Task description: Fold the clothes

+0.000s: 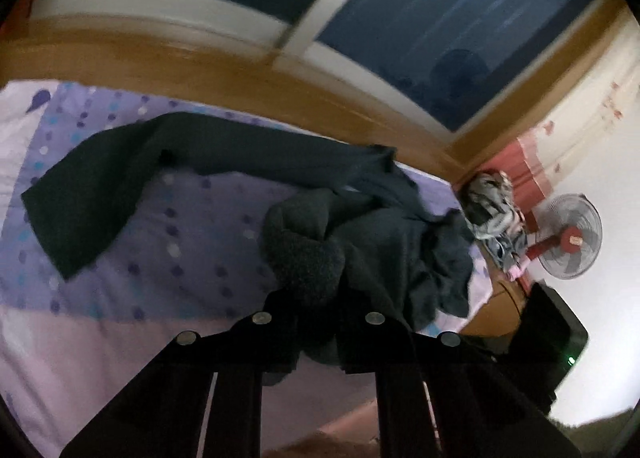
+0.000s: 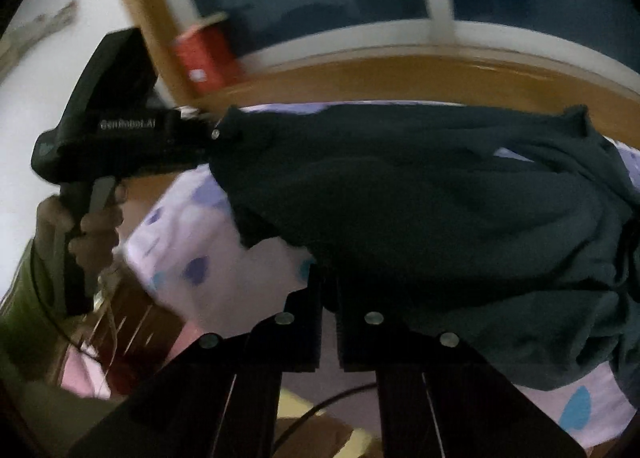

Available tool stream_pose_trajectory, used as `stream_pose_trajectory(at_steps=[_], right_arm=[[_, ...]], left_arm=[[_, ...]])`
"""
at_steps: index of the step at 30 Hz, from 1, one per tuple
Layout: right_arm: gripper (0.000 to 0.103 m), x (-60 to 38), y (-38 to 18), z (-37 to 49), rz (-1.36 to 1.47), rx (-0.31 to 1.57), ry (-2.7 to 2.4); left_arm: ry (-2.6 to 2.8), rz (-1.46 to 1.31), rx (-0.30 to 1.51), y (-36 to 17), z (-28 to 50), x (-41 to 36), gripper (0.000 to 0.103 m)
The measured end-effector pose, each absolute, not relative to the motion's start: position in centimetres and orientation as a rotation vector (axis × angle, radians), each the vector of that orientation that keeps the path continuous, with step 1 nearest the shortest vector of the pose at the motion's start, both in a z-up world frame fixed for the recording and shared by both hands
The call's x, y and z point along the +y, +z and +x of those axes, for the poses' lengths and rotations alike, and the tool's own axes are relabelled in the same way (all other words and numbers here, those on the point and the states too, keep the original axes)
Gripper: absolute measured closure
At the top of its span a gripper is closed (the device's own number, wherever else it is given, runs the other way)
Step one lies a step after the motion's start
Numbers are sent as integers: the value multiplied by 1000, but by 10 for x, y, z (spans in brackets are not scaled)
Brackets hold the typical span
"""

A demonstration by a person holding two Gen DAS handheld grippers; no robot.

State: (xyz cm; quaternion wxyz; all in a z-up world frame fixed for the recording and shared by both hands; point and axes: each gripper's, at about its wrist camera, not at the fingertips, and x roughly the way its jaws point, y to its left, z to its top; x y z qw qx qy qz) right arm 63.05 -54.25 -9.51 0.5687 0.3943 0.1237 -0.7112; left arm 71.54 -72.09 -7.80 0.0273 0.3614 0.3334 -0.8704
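A dark garment [image 1: 360,226] with a fleecy inside lies bunched on the purple dotted sheet [image 1: 168,242], one sleeve [image 1: 92,186] stretching left. My left gripper [image 1: 316,298] is shut on a fleecy fold of it, which bulges up between the fingers. In the right wrist view the same garment [image 2: 440,202] hangs spread and lifted off the sheet [image 2: 192,258]. My right gripper [image 2: 329,298] is shut on its lower edge. At the garment's far left corner, the left gripper [image 2: 212,138] pinches it, held by a person's hand [image 2: 92,226].
A wooden sill [image 1: 200,62] and dark window run behind the bed. A patterned clothes heap [image 1: 492,210] and a standing fan [image 1: 568,238] sit at the right. A red box [image 2: 204,58] stands on the sill. A cable [image 2: 320,406] and clutter lie below the bed edge.
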Motion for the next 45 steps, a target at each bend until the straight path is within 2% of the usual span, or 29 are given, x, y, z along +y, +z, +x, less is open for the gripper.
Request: stream_pose_trajectory(at_steps=[5, 9, 11, 13, 15, 17, 20, 21, 23, 25, 32, 37, 38, 40, 45], right_arm=[[99, -515, -102, 628, 938, 316, -1621], [98, -496, -136, 606, 1115, 322, -1659], [93, -474, -143, 590, 1186, 263, -1693], [78, -450, -137, 581, 1177, 194, -1751], [44, -420, -131, 578, 1148, 80, -1864], [25, -389, -126, 575, 1117, -62, -1945], [25, -367, -112, 571, 1059, -146, -2025], [21, -361, -107, 569, 1038, -164, -2055], [19, -357, -101, 569, 1014, -171, -2094], [19, -361, -99, 564, 1024, -151, -2117], [19, -346, -99, 545, 1069, -198, -2303], [19, -337, -114, 518, 1170, -221, -2376], [19, -338, -119, 514, 1190, -207, -2372], [19, -343, -128, 508, 1214, -146, -2384], [19, -358, -143, 502, 1217, -9, -2445]], left_arm=[[-2660, 1215, 967, -88, 724, -670, 90], [-2513, 1360, 1046, -129, 719, -652, 88], [-2459, 1363, 1107, -138, 722, -647, 79], [-2432, 1313, 1152, -135, 728, -646, 76], [-2410, 1213, 1167, -125, 735, -645, 65], [-2371, 1080, 1191, -115, 745, -638, 51], [-2360, 1068, 1203, -112, 740, -613, 50], [-2368, 1108, 1181, -113, 734, -604, 50], [-2394, 1268, 985, -109, 712, -588, 49], [-2427, 1290, 918, -103, 702, -585, 49], [-2467, 1523, 1063, -119, 679, -598, 49], [-2572, 1338, 824, -78, 680, -621, 49], [-2591, 1317, 787, -74, 677, -627, 46], [-2625, 1348, 719, -79, 660, -640, 43], [-2631, 1441, 466, -112, 594, -660, 43]])
